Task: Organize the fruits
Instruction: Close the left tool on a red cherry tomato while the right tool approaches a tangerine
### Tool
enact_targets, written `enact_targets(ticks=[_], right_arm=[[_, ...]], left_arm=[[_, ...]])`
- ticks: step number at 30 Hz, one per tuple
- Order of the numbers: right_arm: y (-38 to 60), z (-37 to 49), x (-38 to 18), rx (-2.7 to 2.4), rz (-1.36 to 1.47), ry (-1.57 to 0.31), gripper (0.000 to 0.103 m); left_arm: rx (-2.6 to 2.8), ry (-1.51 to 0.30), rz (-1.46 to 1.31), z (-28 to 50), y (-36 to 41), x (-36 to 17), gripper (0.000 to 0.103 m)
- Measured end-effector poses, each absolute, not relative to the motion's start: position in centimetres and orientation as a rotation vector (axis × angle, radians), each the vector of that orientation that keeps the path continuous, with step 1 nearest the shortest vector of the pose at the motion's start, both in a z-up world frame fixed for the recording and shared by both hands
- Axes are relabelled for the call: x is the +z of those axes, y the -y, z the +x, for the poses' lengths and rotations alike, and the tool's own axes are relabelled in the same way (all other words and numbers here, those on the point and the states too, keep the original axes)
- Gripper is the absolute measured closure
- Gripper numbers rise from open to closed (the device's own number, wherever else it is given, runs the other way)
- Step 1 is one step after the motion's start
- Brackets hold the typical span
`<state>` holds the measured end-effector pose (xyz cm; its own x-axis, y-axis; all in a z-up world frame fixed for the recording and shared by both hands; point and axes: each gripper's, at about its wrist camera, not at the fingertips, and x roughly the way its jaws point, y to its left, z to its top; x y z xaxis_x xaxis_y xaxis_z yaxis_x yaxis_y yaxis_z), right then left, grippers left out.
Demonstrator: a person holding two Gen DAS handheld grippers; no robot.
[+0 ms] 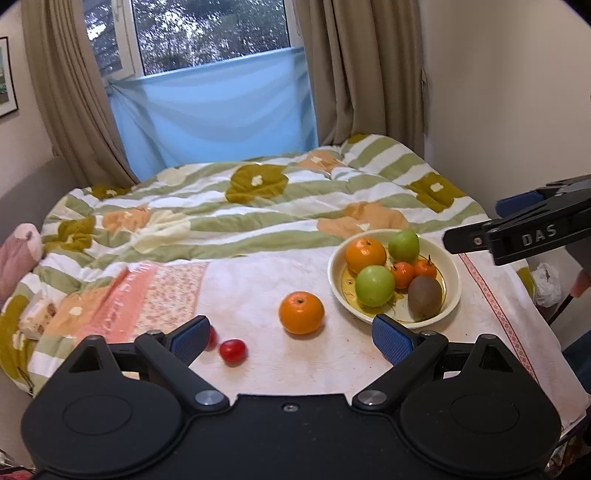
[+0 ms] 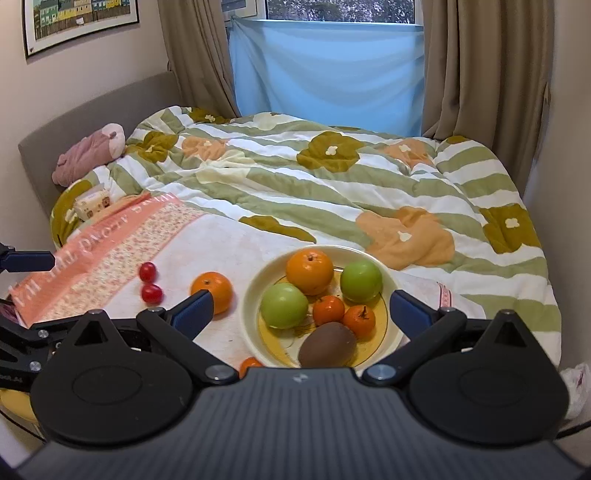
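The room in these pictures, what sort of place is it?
Most likely a bedroom at home: a bed under a flowered quilt, beige curtains at a window, and a framed picture on the wall.

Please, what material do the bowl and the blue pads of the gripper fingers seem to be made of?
The bowl looks like glazed ceramic, maybe melamine: cream, glossy rim, yellow painted pattern inside. The blue pads on the left gripper look like rubber or soft plastic: matte, with a fine dotted grip texture.

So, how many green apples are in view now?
2, both in the bowl: one green apple at its left, another at the back right. More could be hidden behind the gripper body.
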<state>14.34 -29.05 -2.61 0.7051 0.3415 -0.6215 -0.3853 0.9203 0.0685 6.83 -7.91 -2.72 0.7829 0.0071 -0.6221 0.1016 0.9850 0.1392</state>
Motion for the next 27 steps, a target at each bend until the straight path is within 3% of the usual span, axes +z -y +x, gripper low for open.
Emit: enact_targets(ticks=[12,27], right_arm=[[27.0,10.3,1.8,0.339,0.028,-0.677,0.0],[21.2,8.7,-1.2,0.055,0.11,-0.7,0.0]], left_arm=[[-0.054,-0.596,0.161,5.3,2.1,1.2,0.0],[-0.275,-0.678,0.184,10.3,-4.6,-2.0,0.0]])
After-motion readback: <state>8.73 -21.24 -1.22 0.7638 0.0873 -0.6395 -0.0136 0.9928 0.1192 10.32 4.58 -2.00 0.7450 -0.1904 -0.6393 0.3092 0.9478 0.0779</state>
